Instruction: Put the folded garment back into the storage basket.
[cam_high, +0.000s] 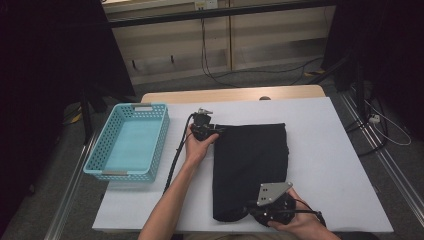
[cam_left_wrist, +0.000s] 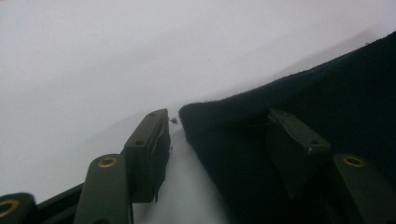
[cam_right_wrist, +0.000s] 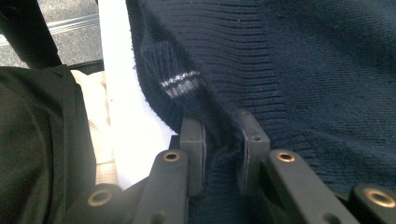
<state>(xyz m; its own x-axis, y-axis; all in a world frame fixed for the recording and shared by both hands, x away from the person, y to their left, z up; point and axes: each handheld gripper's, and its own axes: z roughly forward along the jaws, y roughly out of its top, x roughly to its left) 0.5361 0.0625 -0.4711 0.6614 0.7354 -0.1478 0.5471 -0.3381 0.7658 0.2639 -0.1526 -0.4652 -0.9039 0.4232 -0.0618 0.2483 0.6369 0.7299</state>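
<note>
Dark knit sweater (cam_high: 250, 167) lies folded on the white table (cam_high: 330, 150), right of the blue basket (cam_high: 129, 142). My right tongs (cam_right_wrist: 223, 140) are clamped on a fold at its near edge. My left tongs (cam_left_wrist: 217, 140) sit at the far left corner, jaws straddling the edge, one on cloth, one on table, not pinching.

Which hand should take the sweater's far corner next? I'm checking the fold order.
Left. The left gripper sits at the folded dark sweater's far corner, jaws straddling its edge, not yet pinching. The right gripper is clamped on the near edge.
</note>
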